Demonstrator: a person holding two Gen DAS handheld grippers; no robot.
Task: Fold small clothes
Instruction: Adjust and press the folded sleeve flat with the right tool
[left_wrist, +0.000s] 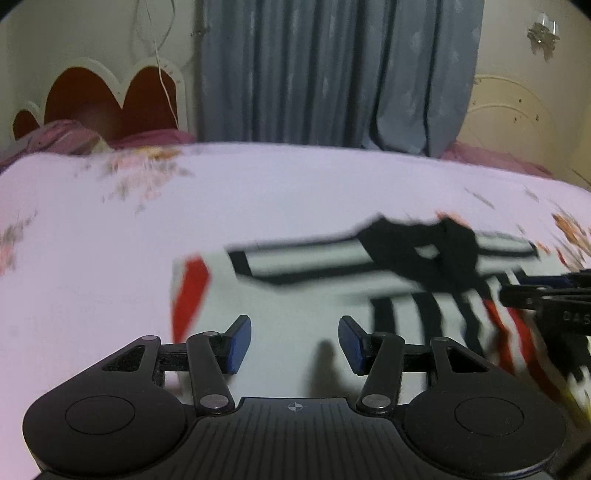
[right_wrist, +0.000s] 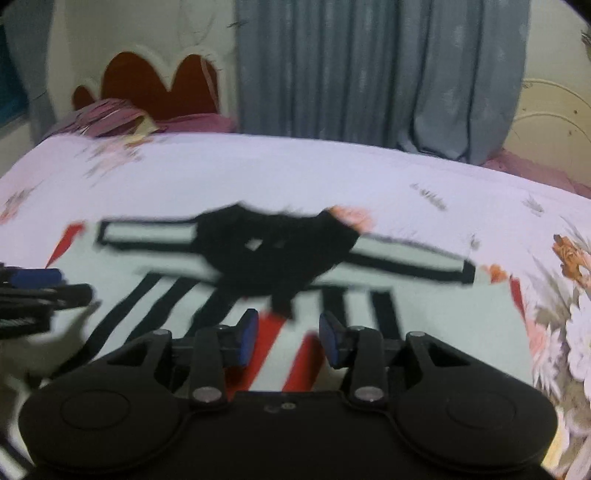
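A small white garment with black stripes, red panels and black-edged sleeves lies spread flat on the pale floral bedsheet, its sleeves stretched out sideways and a dark collar area at the middle of the far edge. The left gripper hovers above the garment's plain white left part with its blue-padded jaws moderately apart and nothing between them. The right gripper hangs over the striped middle, jaws parted more narrowly and likewise empty, the cloth below them not pinched. Each tool also shows at the edge of the other's view, so the two sit near one another. The garment looks light, thin and limp; it will likely drape and sag from any single pinch, so the sensible holds seem to be two matching points, such as a sleeve end and the hem corner on the same side, or both shoulders, lifted together. The smooth sheet beneath should let it slide rather than catch. Both views are smeared, so the stripe edges, the collar's exact form and the small pale patch in it are hard to read. The near hem is hidden behind the gripper bodies, and the garment's right edge is cut off in the left wrist view.
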